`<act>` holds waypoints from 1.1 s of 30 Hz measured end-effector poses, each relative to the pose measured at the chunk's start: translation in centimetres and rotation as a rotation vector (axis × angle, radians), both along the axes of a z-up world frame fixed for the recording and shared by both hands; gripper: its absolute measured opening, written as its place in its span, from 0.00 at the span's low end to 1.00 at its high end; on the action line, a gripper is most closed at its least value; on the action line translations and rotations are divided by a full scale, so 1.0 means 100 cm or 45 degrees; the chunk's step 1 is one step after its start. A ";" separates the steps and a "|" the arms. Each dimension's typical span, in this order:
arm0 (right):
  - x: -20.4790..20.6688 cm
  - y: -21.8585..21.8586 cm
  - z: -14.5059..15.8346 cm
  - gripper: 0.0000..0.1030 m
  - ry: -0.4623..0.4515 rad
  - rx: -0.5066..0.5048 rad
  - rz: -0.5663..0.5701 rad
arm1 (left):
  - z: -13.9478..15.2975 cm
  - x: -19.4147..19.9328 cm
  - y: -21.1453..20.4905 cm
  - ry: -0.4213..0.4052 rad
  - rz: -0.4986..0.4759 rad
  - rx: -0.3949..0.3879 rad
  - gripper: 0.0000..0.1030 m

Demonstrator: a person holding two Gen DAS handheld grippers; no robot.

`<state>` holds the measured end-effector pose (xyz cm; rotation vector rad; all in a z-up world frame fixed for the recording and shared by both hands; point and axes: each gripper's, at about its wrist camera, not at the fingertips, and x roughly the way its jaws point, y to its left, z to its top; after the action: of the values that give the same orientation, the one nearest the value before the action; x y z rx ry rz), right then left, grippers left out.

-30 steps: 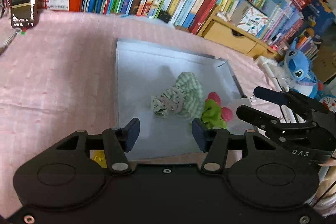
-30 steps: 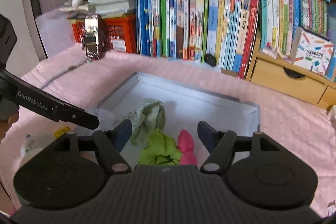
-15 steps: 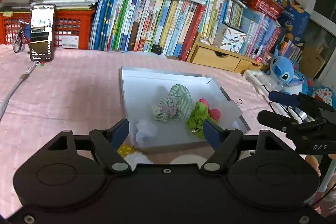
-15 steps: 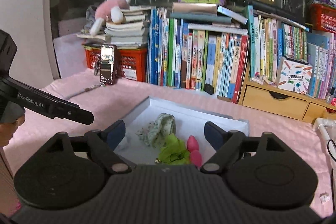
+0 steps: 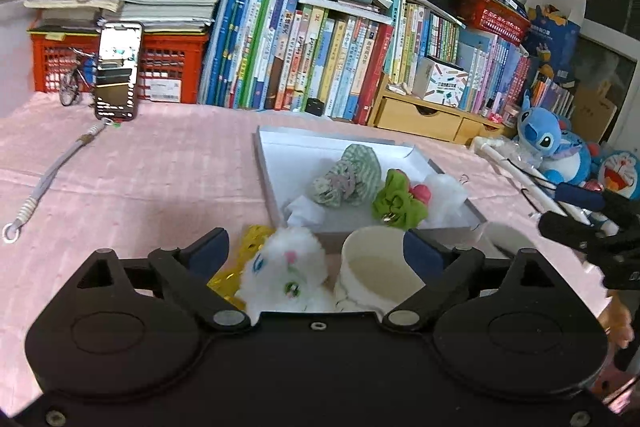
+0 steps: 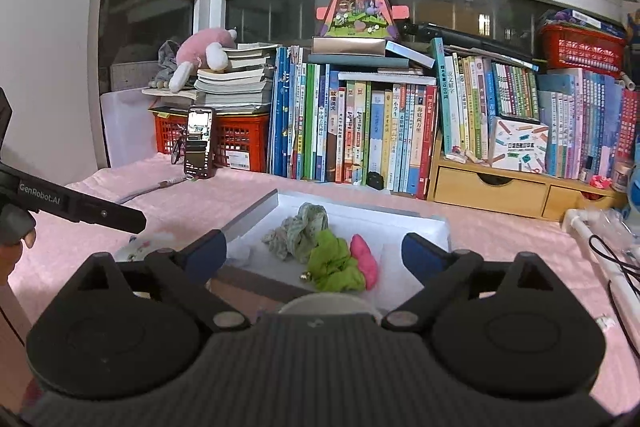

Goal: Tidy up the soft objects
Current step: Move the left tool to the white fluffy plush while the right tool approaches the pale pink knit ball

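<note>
Pink cloth-covered surface [image 5: 160,179] fills the foreground, row of books [image 6: 360,131] standing along the back. Shallow white tray [image 5: 280,155] sits mid-surface. Inside it: green striped scrunchie [image 5: 352,175] toward the middle, bright green scrunchie [image 5: 398,205] just beside it on the right, pink soft piece [image 6: 364,261] touching the bright green one, crumpled white bits at the tray's near corners.

Left hand-held gripper [image 5: 316,255] hovers over the near edge of the tray, jaws spread wide, nothing between them. Below its fingers, outside the tray on the surface: white fluffy plush cat [image 5: 286,273], cream-coloured roll [image 5: 378,273] just right of it, yellow shiny item [image 5: 252,239] left of the cat, partly hidden.

Right hand-held gripper [image 6: 314,253] is also wide apart and empty, pointed at the tray from the near side.

Phone [image 5: 118,69] is propped upright against a red crate [image 5: 168,67] at back left, a cord [image 5: 48,179] lying on the surface in front of it.
</note>
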<state>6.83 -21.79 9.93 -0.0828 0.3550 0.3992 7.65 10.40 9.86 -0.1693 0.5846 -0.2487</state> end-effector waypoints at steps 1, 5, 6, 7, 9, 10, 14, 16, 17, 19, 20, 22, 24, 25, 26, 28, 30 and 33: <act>-0.004 0.000 -0.001 0.98 -0.004 0.004 -0.003 | -0.003 -0.004 0.000 -0.008 0.002 0.012 0.92; -0.024 0.000 -0.009 0.99 -0.033 0.014 -0.002 | -0.015 -0.018 -0.003 -0.028 0.016 0.048 0.92; -0.029 0.000 -0.011 0.99 -0.041 0.016 0.001 | -0.019 -0.021 -0.004 -0.032 0.024 0.059 0.93; -0.034 0.001 -0.014 0.99 -0.048 0.017 0.007 | -0.023 -0.025 -0.005 -0.036 0.033 0.071 0.93; -0.042 0.002 -0.019 0.99 -0.053 0.022 0.014 | -0.031 -0.031 -0.011 -0.048 0.055 0.120 0.93; -0.046 0.002 -0.023 0.99 -0.055 0.022 0.018 | -0.035 -0.034 -0.015 -0.059 0.064 0.150 0.93; -0.059 0.005 -0.036 0.99 -0.060 0.015 0.037 | -0.050 -0.042 -0.026 -0.098 0.085 0.236 0.93; -0.066 0.007 -0.042 1.00 -0.056 0.010 0.044 | -0.055 -0.044 -0.030 -0.107 0.103 0.252 0.93; -0.069 0.007 -0.046 1.00 -0.055 0.010 0.045 | -0.057 -0.045 -0.031 -0.117 0.115 0.258 0.93; -0.074 0.008 -0.052 1.00 -0.055 0.014 0.047 | -0.061 -0.045 -0.034 -0.142 0.146 0.281 0.93; -0.076 0.009 -0.055 1.00 -0.051 0.018 0.045 | -0.062 -0.045 -0.037 -0.158 0.162 0.299 0.93; -0.079 0.009 -0.061 1.00 -0.038 0.039 0.044 | -0.066 -0.047 -0.042 -0.200 0.183 0.347 0.93; -0.082 0.010 -0.067 1.00 -0.029 0.051 0.044 | -0.068 -0.049 -0.048 -0.238 0.192 0.394 0.93; -0.083 0.012 -0.070 1.00 -0.027 0.045 0.044 | -0.069 -0.049 -0.051 -0.254 0.191 0.414 0.93; -0.084 0.013 -0.072 1.00 -0.025 0.036 0.045 | -0.071 -0.050 -0.053 -0.268 0.190 0.433 0.93; -0.086 0.015 -0.079 1.00 -0.021 0.027 0.038 | -0.074 -0.049 -0.055 -0.278 0.191 0.451 0.92; -0.086 0.015 -0.087 1.00 -0.001 0.048 0.031 | -0.076 -0.047 -0.055 -0.267 0.199 0.443 0.92; -0.086 0.015 -0.095 1.00 0.029 0.075 0.003 | -0.078 -0.045 -0.052 -0.251 0.204 0.409 0.92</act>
<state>-1.72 -20.33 0.41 -0.0209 0.3651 0.4132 3.12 5.22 2.04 0.1183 0.4060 -0.0130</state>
